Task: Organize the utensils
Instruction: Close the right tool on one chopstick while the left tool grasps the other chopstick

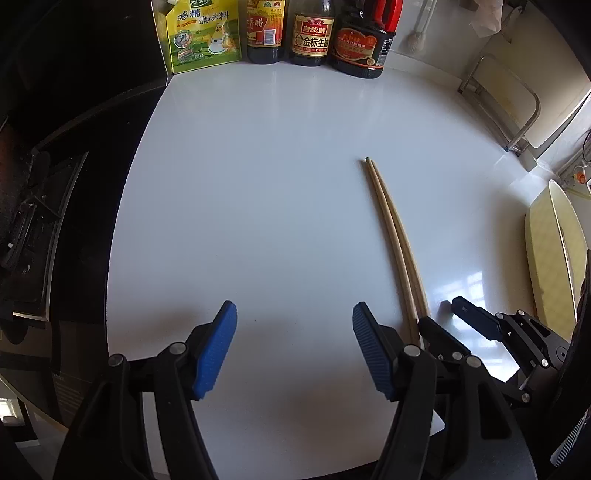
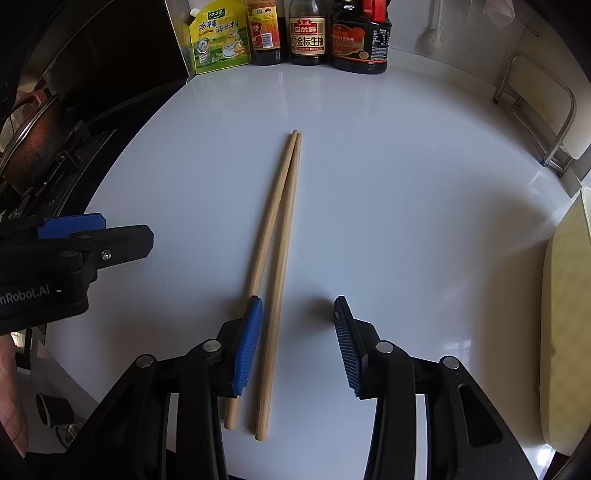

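Basically a glossy white countertop (image 2: 406, 221), window glare on its right side. Along the back edge: a yellow-green seasoning pouch (image 2: 219, 38), then 3 dark sauce bottles (image 2: 306, 33), the rightmost with a red cap. A white brush (image 2: 430, 37) hangs just right of them. Left of the counter sits a black stove (image 1: 33, 229) with a dark pan (image 2: 33, 144) on it. Far right, a metal rack (image 2: 535, 110) against the wall and a pale yellow board (image 2: 565, 332) at the counter's right edge.

2 wooden chopsticks (image 2: 280, 240) lie flat on the counter, middle of the surface, light tan, round, plain. Thin tips touch at the far end, pointing toward the bottles; thick ends splay slightly apart near the front edge.

Right gripper (image 2: 299, 343): jaws partly spread, blue pads, hovering over the thick ends. 1 chopstick runs between the jaws, just beside the left pad; the other passes under or outside that pad. Pads not pressing on either stick as far as visible; cannot tell if the left pad touches.

Left gripper (image 1: 293, 350): jaws spread wide, nothing between them, bare counter below, just left of the chopsticks. A finger shows at the lower left of the right wrist view.
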Available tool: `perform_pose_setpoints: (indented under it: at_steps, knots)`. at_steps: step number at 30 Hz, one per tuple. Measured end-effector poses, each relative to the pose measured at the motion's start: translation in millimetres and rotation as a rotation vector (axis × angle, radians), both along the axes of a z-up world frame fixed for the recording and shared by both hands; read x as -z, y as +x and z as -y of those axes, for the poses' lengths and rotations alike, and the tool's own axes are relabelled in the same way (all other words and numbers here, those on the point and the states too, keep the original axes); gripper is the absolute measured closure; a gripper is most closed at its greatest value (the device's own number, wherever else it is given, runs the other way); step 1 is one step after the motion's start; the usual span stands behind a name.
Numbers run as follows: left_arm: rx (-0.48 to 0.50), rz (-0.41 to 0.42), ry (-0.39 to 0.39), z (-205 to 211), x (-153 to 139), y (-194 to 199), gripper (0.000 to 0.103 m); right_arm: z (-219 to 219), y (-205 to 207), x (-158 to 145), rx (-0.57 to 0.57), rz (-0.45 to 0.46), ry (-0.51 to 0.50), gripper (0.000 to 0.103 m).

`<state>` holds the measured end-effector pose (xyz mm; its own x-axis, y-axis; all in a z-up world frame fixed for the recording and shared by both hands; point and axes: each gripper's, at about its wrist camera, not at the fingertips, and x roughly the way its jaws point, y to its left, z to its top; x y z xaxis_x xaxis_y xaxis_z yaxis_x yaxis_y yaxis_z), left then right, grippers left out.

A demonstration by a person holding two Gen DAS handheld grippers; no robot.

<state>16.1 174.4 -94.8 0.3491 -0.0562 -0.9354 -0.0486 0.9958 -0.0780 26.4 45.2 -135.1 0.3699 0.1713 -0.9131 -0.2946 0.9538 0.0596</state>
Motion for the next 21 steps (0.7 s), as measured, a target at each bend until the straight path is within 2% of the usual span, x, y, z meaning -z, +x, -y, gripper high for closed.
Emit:
perform_pose_setpoints:
  at_steps: [2,4,6,21]
  knots:
    - [0.002,-0.004,-0.001,2.2,1.5,0.1,0.039,-1.5,0.3,0.2,-0.006,0.006,-0.004,0.068]
    - [0.007,-0.004,-0.002,5.8,2.7,0.3,0.039,-2.2,0.2,0.2,-0.010,0.012,-0.015,0.079]
    - [0.012,-0.003,-0.005,9.8,3.8,0.8,0.039,0.3,0.6,0.2,-0.005,0.012,-0.014,0.097]
    - [0.041,0.003,-0.017,50.5,10.8,10.8,0.037,54.4,0.4,-3.9,0.092,-0.001,-0.001,0.097]
